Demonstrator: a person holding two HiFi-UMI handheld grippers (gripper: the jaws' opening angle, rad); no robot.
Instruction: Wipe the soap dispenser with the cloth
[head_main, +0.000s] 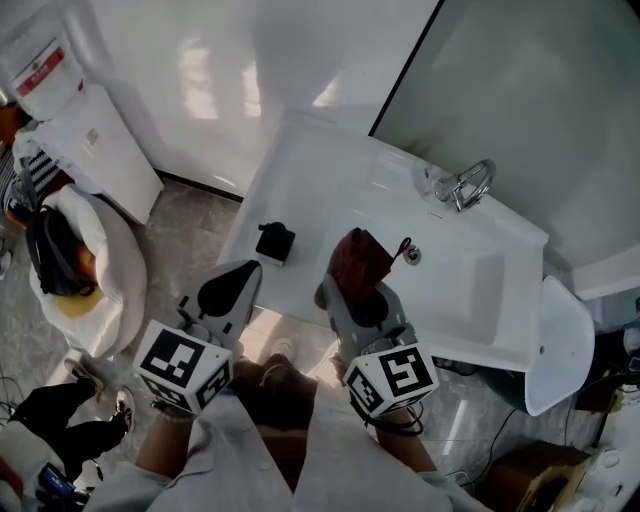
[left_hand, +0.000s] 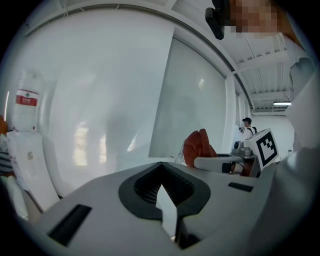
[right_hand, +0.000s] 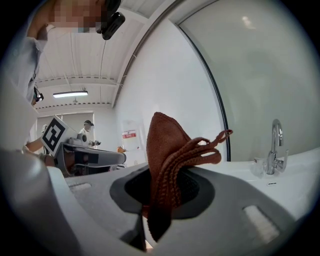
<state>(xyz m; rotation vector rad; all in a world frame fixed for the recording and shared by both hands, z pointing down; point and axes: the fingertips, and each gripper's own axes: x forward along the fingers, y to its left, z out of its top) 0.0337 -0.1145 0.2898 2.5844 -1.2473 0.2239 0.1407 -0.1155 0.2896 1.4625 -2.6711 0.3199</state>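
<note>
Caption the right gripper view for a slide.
Right gripper clamps a bunched brown cloth, with the tap and white basin beyond.

We find the soap dispenser (head_main: 274, 242) standing alone near the near left corner of the washstand (head_main: 320, 165). Bare top lies behind it up to the far edge and beside it out to the left end. At the near edge the left gripper (head_main: 240, 280), jaws together, sits just in front of it. The cloth (head_main: 358, 258), pinched in the right gripper (head_main: 350, 292), crowds its right side. The sunken basin (head_main: 470, 290) and the faucet (head_main: 472, 184) at the far edge stand well apart. The wall (head_main: 250, 70) closes the far side.
</note>
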